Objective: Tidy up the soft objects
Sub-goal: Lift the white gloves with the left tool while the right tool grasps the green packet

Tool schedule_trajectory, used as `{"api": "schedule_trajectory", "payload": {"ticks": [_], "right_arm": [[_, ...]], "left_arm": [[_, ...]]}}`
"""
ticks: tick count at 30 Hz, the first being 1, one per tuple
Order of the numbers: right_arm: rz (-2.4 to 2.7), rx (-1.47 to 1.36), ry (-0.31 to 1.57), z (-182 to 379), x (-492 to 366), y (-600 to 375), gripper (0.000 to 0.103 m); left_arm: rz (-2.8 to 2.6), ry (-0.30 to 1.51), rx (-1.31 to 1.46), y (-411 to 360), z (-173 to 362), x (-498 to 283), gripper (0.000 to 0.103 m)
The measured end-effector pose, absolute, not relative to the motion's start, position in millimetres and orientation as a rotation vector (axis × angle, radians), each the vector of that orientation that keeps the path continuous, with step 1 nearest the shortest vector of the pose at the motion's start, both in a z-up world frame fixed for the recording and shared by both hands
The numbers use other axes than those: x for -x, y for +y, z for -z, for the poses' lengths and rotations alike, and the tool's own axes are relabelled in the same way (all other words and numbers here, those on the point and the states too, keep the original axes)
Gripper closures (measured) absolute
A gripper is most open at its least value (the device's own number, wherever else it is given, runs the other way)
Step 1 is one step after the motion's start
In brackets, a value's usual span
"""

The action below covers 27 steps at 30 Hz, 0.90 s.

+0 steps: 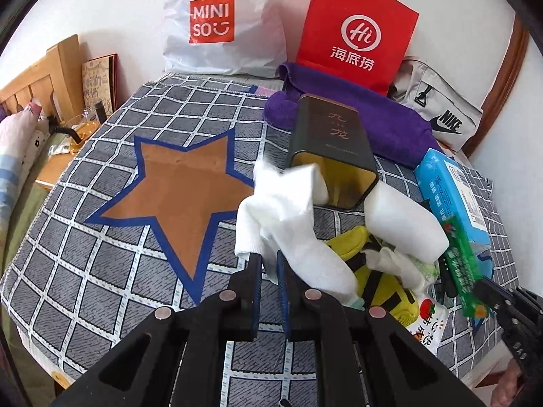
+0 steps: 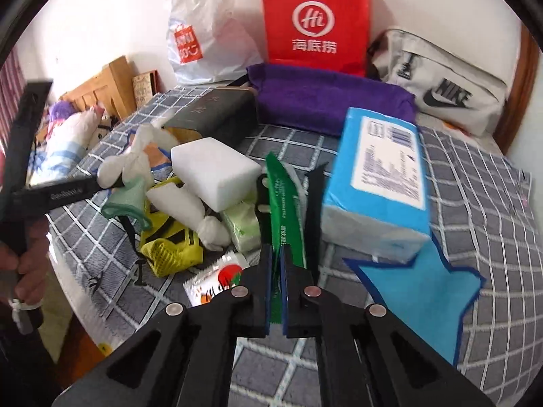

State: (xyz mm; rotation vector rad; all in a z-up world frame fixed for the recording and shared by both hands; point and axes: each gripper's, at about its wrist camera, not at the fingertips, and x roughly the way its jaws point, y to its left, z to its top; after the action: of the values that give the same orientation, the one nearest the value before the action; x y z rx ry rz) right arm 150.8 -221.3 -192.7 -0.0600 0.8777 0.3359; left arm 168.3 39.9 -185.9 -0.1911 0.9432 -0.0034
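My left gripper (image 1: 270, 264) is shut on the cuff of a white sock (image 1: 285, 210), which hangs lifted in front of a dark tin box (image 1: 325, 146) lying on its side. From the right wrist view the left gripper (image 2: 105, 181) shows at the left with the sock (image 2: 125, 162) in it. My right gripper (image 2: 277, 264) is shut on a flat green packet (image 2: 283, 203) that sticks up from the pile. A white foam block (image 2: 213, 169), a yellow mesh bag (image 2: 169, 247) and more white socks (image 2: 190, 203) lie in that pile.
A blue tissue pack (image 2: 376, 176) stands right of the pile, with a purple towel (image 2: 322, 98) behind. A red paper bag (image 1: 356, 30), a white plastic bag (image 1: 220, 23) and a grey pouch (image 1: 437, 108) line the wall. The checked cloth bears a brown star (image 1: 183, 196) and a blue star (image 2: 417, 291).
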Motion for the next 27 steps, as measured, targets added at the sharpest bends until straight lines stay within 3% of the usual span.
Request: {"api": "schedule_trajectory", "payload": {"ticks": [10, 14, 16, 19, 21, 22, 23, 27], "right_arm": [[-0.265, -0.089, 0.918, 191, -117, -282, 0.099], [-0.243, -0.072, 0.952, 207, -116, -290, 0.093], [-0.273, -0.042, 0.959, 213, -113, -283, 0.085], [-0.272, 0.013, 0.945, 217, -109, -275, 0.063], [-0.255, 0.041, 0.913, 215, -105, -277, 0.041], [-0.251, 0.042, 0.901, 215, -105, -279, 0.036], [-0.251, 0.037, 0.893, 216, -107, -281, 0.031], [-0.259, -0.01, 0.928, 231, -123, -285, 0.031]], "left_arm": [[-0.009, 0.981, 0.235, 57, 194, -153, 0.094], [-0.016, 1.006, 0.27, 61, 198, -157, 0.093], [-0.027, 1.02, 0.266, 60, 198, -160, 0.091], [-0.042, 1.025, 0.243, 59, 197, -161, 0.081], [-0.045, 1.023, 0.247, 61, 197, -161, 0.078], [-0.043, 1.025, 0.256, 63, 198, -161, 0.078], [-0.043, 1.03, 0.269, 65, 199, -161, 0.078], [-0.056, 1.048, 0.27, 64, 203, -164, 0.078]]}}
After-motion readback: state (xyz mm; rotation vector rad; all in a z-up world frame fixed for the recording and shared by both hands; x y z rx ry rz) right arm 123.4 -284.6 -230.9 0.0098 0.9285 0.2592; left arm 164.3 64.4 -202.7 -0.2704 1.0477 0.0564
